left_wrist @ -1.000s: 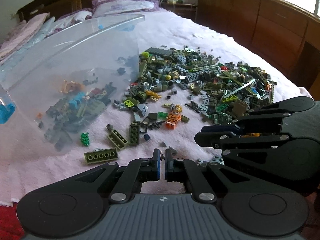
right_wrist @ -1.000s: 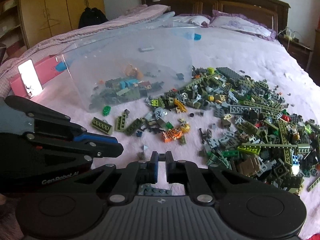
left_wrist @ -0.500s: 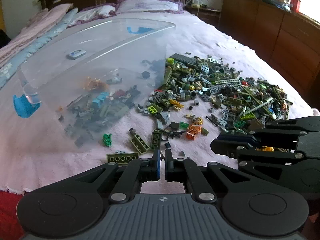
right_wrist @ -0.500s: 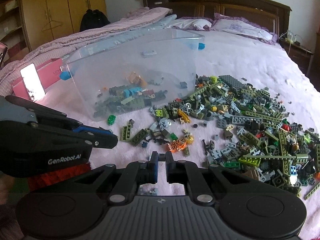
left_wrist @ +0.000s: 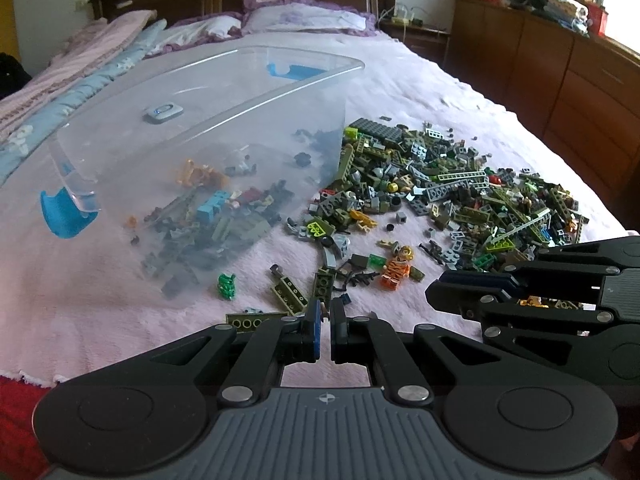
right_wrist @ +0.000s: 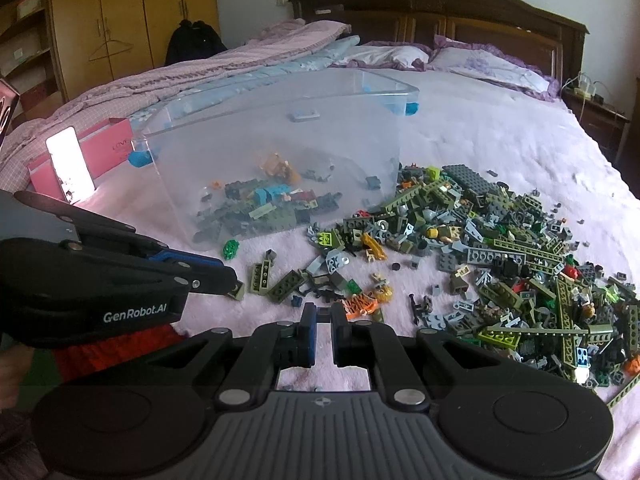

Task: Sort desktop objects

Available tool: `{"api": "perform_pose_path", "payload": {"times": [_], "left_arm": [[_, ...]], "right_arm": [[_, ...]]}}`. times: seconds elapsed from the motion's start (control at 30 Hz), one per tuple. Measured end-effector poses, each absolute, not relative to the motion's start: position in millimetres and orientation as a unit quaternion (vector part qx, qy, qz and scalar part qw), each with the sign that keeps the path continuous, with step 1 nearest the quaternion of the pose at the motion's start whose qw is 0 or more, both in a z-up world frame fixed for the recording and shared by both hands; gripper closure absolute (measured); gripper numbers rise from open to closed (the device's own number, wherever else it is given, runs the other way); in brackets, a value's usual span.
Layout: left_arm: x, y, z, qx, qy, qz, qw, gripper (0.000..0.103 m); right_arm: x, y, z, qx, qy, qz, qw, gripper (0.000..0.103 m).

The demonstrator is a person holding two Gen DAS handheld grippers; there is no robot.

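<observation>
Both grippers pressed together, holding nothing: left gripper point(left_wrist: 325, 312), right gripper point(right_wrist: 324, 316), side by side above near edge of bed point(left_wrist: 100, 312). Toy brick pile point(left_wrist: 460, 196) spread on pink bedspread. Clear plastic bin point(left_wrist: 208, 132) touching pile's left edge, some bricks inside. Orange tiger minifigure point(left_wrist: 398, 268) lies loose near gripper tips.

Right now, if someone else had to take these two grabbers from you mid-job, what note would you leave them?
Left gripper: shut, holding nothing, hovering over the near edge of the bed.
Right gripper: shut, also empty, beside it.
Clear plastic bin: on the pink bedspread, left of the pile, with some bricks already inside.
Loose building bricks: big heap still spread to the bin's right; an orange tiger minifigure and olive plates lie nearest.
Done: a small share binned.
Left: most of the pile.
</observation>
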State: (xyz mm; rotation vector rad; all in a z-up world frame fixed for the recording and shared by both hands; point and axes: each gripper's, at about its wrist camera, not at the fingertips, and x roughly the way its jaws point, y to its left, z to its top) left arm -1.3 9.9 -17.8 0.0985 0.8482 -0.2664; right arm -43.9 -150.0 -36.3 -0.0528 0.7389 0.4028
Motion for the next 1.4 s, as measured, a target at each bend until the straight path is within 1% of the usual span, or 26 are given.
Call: {"api": "perform_pose_path", "payload": {"times": [1.4], "left_arm": [[-1.1, 9.8, -11.8, 0.05, 0.401, -0.128, 0.906, 0.097]], "right_arm": [[-43.1, -146.4, -29.9, -0.033, 0.353, 0.2, 0.913, 0.095]]}}
